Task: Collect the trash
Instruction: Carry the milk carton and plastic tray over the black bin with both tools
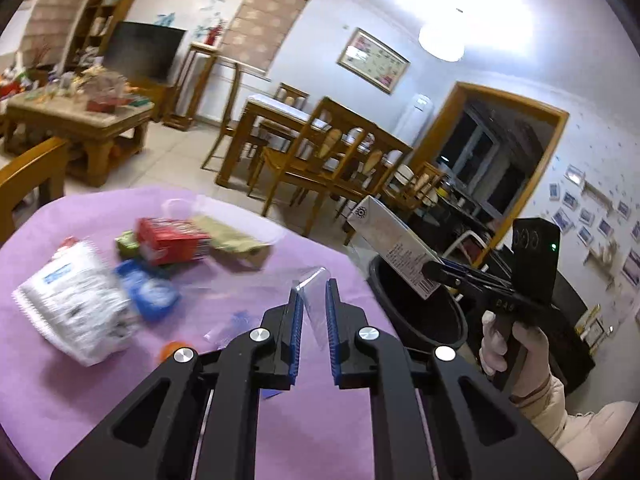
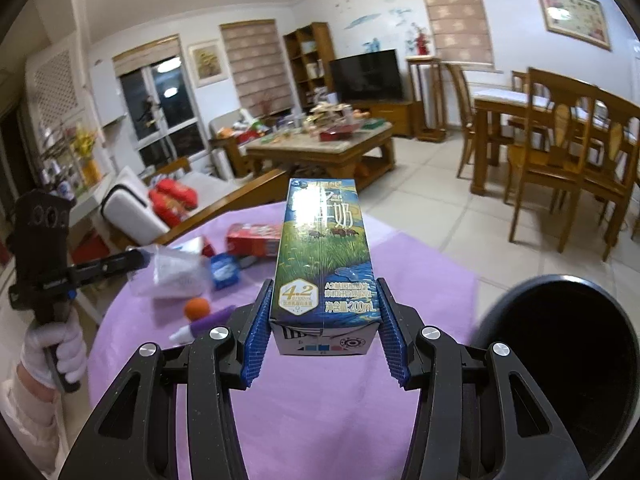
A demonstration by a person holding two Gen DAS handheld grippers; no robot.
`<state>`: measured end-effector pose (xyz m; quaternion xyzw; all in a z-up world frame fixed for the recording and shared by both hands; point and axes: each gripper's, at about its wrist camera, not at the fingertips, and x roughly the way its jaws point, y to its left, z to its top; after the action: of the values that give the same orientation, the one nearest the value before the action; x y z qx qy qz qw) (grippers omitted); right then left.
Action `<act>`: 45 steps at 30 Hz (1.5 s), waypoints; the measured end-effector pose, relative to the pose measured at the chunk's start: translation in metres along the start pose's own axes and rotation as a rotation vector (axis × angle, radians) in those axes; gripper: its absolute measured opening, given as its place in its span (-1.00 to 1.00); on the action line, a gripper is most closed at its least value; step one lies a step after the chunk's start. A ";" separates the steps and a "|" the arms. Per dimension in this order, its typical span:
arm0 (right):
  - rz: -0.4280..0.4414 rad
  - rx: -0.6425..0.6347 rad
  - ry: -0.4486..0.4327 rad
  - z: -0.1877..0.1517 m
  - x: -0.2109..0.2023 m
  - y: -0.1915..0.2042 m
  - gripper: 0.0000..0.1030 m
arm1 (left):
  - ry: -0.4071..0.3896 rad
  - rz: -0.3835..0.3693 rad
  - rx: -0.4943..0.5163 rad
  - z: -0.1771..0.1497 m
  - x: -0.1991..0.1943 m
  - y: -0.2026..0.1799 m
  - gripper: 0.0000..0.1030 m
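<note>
Trash items lie on the round table with the purple cloth (image 2: pixel 320 400): a white printed bag (image 1: pixel 76 300), a blue packet (image 1: pixel 150 292), a red box (image 1: pixel 172 240), a small green pack (image 1: pixel 127 242), an orange ball (image 2: pixel 197 307) and a purple tube (image 2: pixel 204 324).

Right gripper (image 2: pixel 324 312): both blue pads press the lower sides of a milk carton (image 2: pixel 324 252), which stands upright between them, clear of the table. In the left wrist view the carton (image 1: pixel 394 246) hangs above the rim of the black bin (image 1: pixel 420 312), which stands just beside the table edge. A white-gloved hand (image 1: pixel 508 344) holds the right tool's handle.

Left gripper (image 1: pixel 314 300): the jaws stand narrow, with a sheet of clear plastic wrap (image 1: pixel 312 280) between the pads; actual pad contact on the wrap cannot be told from the left wrist view. In the right wrist view the left gripper (image 2: pixel 140 258) carries a clear plastic bag (image 2: pixel 172 272) at its tip above the table. A white-gloved hand (image 2: pixel 60 348) grips its handle.
</note>
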<state>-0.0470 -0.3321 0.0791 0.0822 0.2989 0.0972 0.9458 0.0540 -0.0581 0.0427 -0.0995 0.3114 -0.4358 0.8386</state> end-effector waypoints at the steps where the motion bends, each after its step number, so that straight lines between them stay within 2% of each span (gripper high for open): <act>1: -0.014 0.010 -0.006 -0.001 -0.009 -0.010 -0.06 | 0.004 -0.009 0.010 0.001 0.006 -0.007 -0.77; 13: -0.165 0.100 -0.042 -0.030 -0.083 -0.106 -0.06 | 0.071 -0.167 0.122 0.016 0.089 -0.095 -0.77; 18: -0.238 0.162 -0.041 -0.050 -0.109 -0.155 -0.06 | 0.137 -0.235 0.165 0.013 0.137 -0.136 -0.77; 19: -0.248 0.174 -0.040 -0.053 -0.112 -0.162 -0.06 | 0.160 -0.233 0.180 0.010 0.146 -0.142 -0.77; 23: -0.275 0.205 -0.026 -0.069 -0.121 -0.192 -0.06 | 0.303 -0.146 0.288 -0.019 0.180 -0.158 -0.77; 28: -0.275 0.222 0.001 -0.085 -0.113 -0.209 -0.06 | 0.355 -0.089 0.372 -0.035 0.184 -0.151 -0.77; 29: -0.273 0.224 0.006 -0.088 -0.111 -0.210 -0.06 | 0.351 -0.070 0.410 -0.036 0.181 -0.152 -0.72; 32: -0.261 0.229 0.023 -0.090 -0.095 -0.207 -0.06 | 0.381 -0.017 0.607 -0.046 0.180 -0.159 -0.71; 34: -0.253 0.233 0.029 -0.093 -0.090 -0.207 -0.06 | 0.392 0.034 0.769 -0.054 0.184 -0.167 -0.70; 36: -0.244 0.244 0.035 -0.096 -0.085 -0.207 -0.06 | 0.381 0.077 0.957 -0.062 0.187 -0.174 -0.44; 37: -0.239 0.250 0.037 -0.097 -0.084 -0.206 -0.06 | 0.379 0.092 1.013 -0.062 0.189 -0.175 0.10; 38: -0.236 0.254 0.038 -0.095 -0.082 -0.205 -0.06 | 0.386 0.068 1.049 -0.058 0.192 -0.175 0.54; 39: -0.233 0.258 0.037 -0.096 -0.081 -0.204 -0.06 | 0.391 0.032 1.055 -0.054 0.193 -0.174 0.60; 40: -0.232 0.260 0.037 -0.096 -0.081 -0.204 -0.06 | 0.406 -0.036 1.060 -0.047 0.195 -0.174 0.60; 41: -0.228 0.264 0.037 -0.098 -0.080 -0.205 -0.06 | 0.416 -0.058 1.067 -0.043 0.199 -0.173 0.65; 43: -0.222 0.272 0.038 -0.099 -0.080 -0.207 -0.06 | 0.461 -0.074 1.075 -0.037 0.212 -0.168 0.75; 45: -0.220 0.277 0.043 -0.099 -0.079 -0.211 -0.06 | 0.526 -0.078 1.082 -0.037 0.232 -0.162 0.75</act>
<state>-0.1393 -0.5449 -0.0029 0.1765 0.3369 -0.0470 0.9236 0.0221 -0.3357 -0.0168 0.4413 0.2386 -0.5727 0.6483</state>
